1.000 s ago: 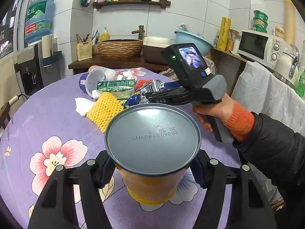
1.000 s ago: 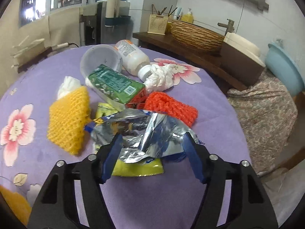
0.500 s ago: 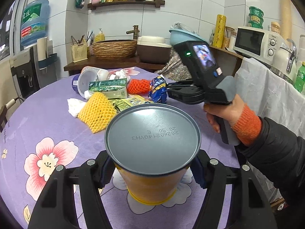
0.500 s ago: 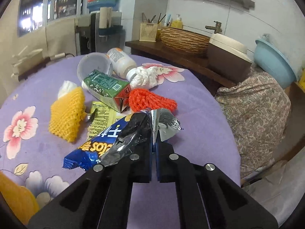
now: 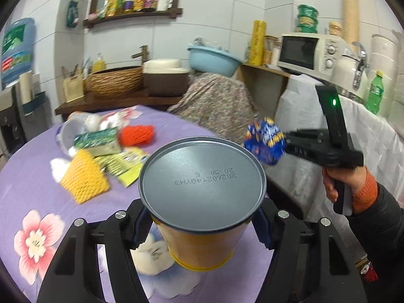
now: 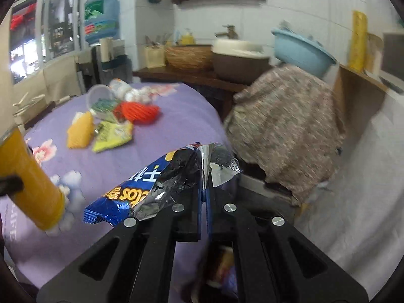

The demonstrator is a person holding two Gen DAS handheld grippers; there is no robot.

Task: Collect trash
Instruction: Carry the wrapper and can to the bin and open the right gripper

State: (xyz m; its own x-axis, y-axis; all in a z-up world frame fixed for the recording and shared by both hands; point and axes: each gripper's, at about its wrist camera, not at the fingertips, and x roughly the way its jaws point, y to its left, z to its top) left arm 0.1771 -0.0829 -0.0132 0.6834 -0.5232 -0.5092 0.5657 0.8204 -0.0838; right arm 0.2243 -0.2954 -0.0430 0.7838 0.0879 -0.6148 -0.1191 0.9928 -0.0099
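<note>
My left gripper (image 5: pixel 199 224) is shut on a yellow can (image 5: pixel 202 197) whose grey metal end faces the camera, held above the purple flowered tablecloth (image 5: pixel 30 176). My right gripper (image 6: pixel 205 176) is shut on a blue and silver snack wrapper (image 6: pixel 141 189), lifted past the table's right edge. The left wrist view shows that wrapper (image 5: pixel 266 142) in the right gripper (image 5: pixel 286 144) held by a hand. On the table lie a yellow foam net (image 5: pixel 84 176), an orange foam net (image 5: pixel 136 133), a green carton (image 5: pixel 97 140), a yellow-green packet (image 5: pixel 123 161), a tipped cup and crumpled tissues.
A floral cloth (image 6: pixel 282 126) covers something right of the table. A wooden counter (image 5: pixel 108 101) behind holds a wicker basket (image 5: pixel 115 80) and a brown pot. A blue basin (image 5: pixel 213 59), a microwave (image 5: pixel 308 50) and white-draped shelf stand right. A dark opening with trash shows below my right gripper.
My right gripper closed on the snack wrapper, lifted it off the pile and carried it right, off the table's edge. My left gripper, still holding the can, shifted right a little.
</note>
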